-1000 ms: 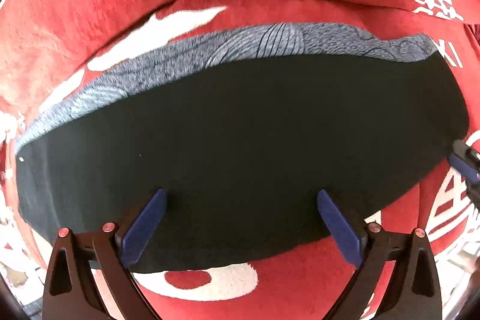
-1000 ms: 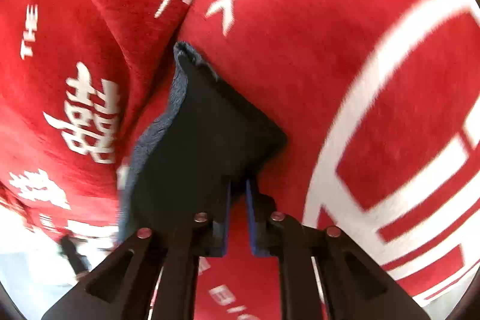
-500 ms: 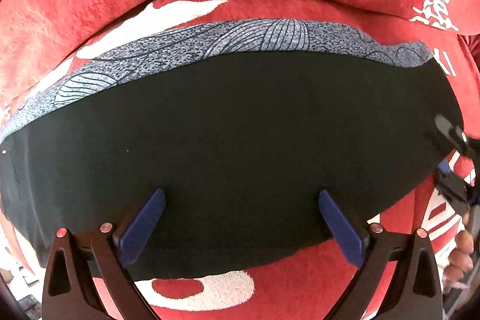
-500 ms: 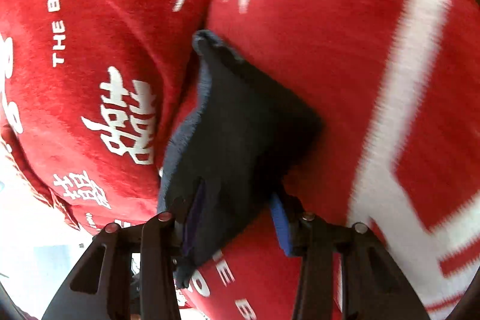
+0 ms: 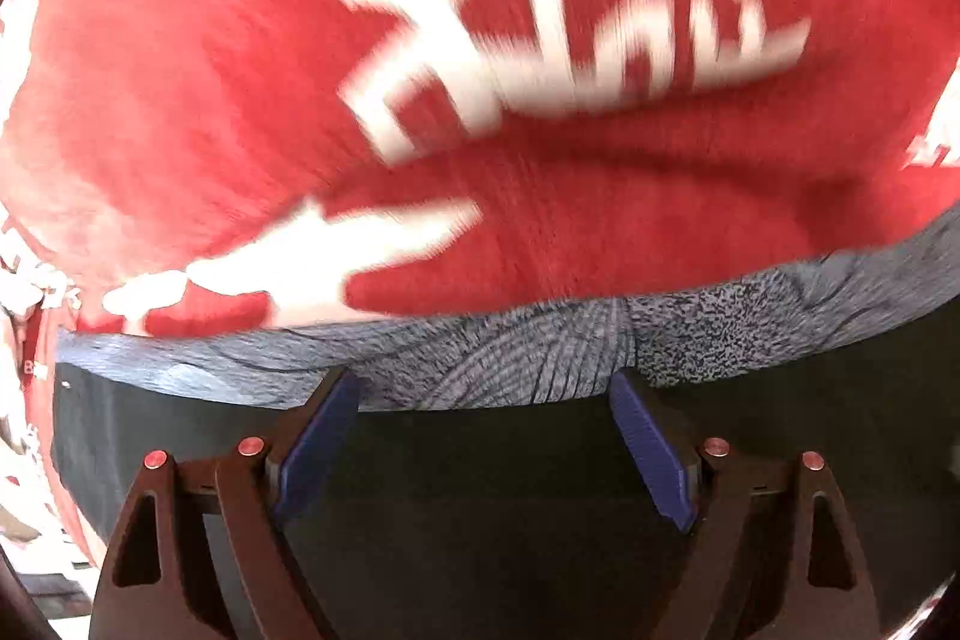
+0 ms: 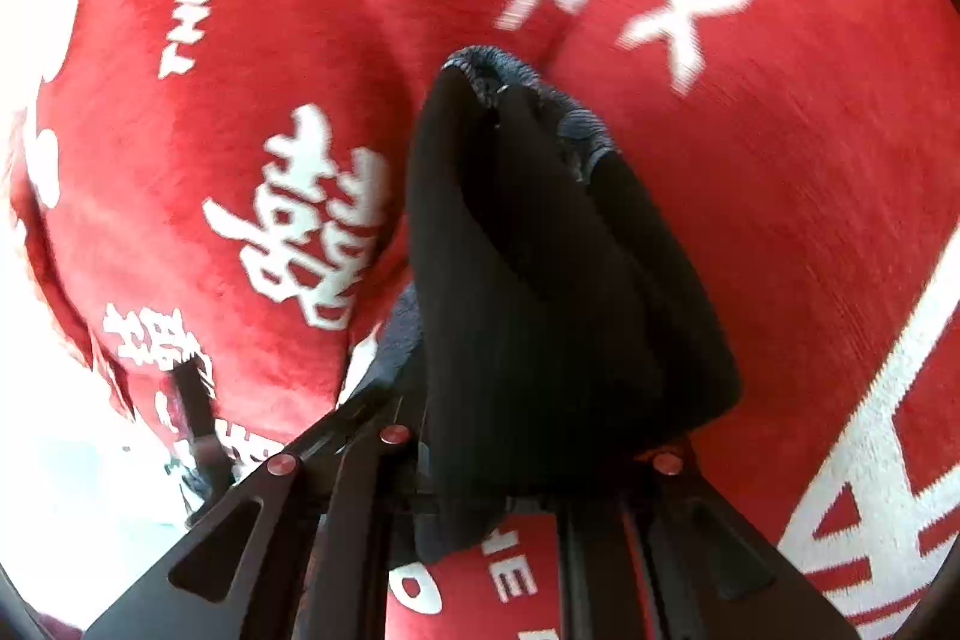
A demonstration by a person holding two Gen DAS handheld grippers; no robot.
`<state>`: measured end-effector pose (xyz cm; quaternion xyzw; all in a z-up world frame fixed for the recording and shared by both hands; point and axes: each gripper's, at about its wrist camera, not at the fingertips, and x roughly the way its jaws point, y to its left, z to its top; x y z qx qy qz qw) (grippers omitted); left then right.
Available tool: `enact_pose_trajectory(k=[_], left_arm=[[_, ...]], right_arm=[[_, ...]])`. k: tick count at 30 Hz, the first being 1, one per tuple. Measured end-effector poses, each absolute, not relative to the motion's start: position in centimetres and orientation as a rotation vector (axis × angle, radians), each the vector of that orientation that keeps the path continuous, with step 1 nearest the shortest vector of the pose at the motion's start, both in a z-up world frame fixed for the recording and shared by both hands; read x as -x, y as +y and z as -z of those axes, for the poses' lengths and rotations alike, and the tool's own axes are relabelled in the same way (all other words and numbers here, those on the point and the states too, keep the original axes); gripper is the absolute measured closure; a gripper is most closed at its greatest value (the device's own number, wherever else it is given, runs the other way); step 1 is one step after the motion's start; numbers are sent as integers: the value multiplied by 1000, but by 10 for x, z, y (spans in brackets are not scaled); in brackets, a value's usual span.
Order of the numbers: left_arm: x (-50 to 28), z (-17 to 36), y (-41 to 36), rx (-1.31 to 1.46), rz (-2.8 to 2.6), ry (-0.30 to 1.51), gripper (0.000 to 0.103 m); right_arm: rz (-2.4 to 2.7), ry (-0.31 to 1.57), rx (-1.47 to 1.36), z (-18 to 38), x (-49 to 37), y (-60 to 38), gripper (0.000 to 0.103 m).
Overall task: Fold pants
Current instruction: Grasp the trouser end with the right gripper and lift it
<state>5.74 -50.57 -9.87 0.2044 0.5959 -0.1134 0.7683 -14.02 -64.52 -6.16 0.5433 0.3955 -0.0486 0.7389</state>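
Across the lower half of the left wrist view lie the dark, near-black fabric pants (image 5: pixel 480 508), spread flat, with a grey-blue patterned band of fine curved lines and speckle along their upper edge, running from the left of the frame up to the right edge. Over that band hangs the left gripper (image 5: pixel 486 400), its blue-padded fingers (image 5: pixel 318 442) standing wide apart with nothing pinched, though the jaws have just been closing a little; only flat cloth lies in the gap. Above the band the red plush blanket with white lettering (image 5: pixel 210 100) fills the frame, blurred, with a shadowed crease crossing right of centre and plenty of bare red surface beyond the pants' edge. In the right wrist view the same pants (image 6: pixel 540 280) rise as a bunched, folded dark mass from the bottom centre toward the middle, their grey-blue band showing at the top tip. They drape over the right gripper (image 6: pixel 516 496), hiding its pads; its jaws have just been closing and are pressed together on the cloth. Red blanket (image 6: pixel 780 190) lies open to either side, and a pale, overexposed area shows at lower left beyond its edge
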Motion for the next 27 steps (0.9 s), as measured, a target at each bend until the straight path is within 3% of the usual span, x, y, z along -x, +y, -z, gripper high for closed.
enact_pose_trajectory(k=[1, 11, 15, 20, 27], left_arm=[[-58, 100, -505, -449, 235, 1269, 4], [-35, 62, -455, -445, 305, 1226, 5], [-18, 92, -439, -528, 451, 1358, 4], [-18, 84, -414, -504, 558, 1346, 4], [-47, 34, -293, -332, 421, 1272, 4]], right_arm=[[91, 873, -1162, 55, 135, -641, 90], [106, 906, -911, -1, 108, -605, 90], [140, 906, -799, -27, 96, -572, 90], [152, 915, -665, -50, 78, -519, 90], [126, 1014, -430, -53, 47, -422, 85]])
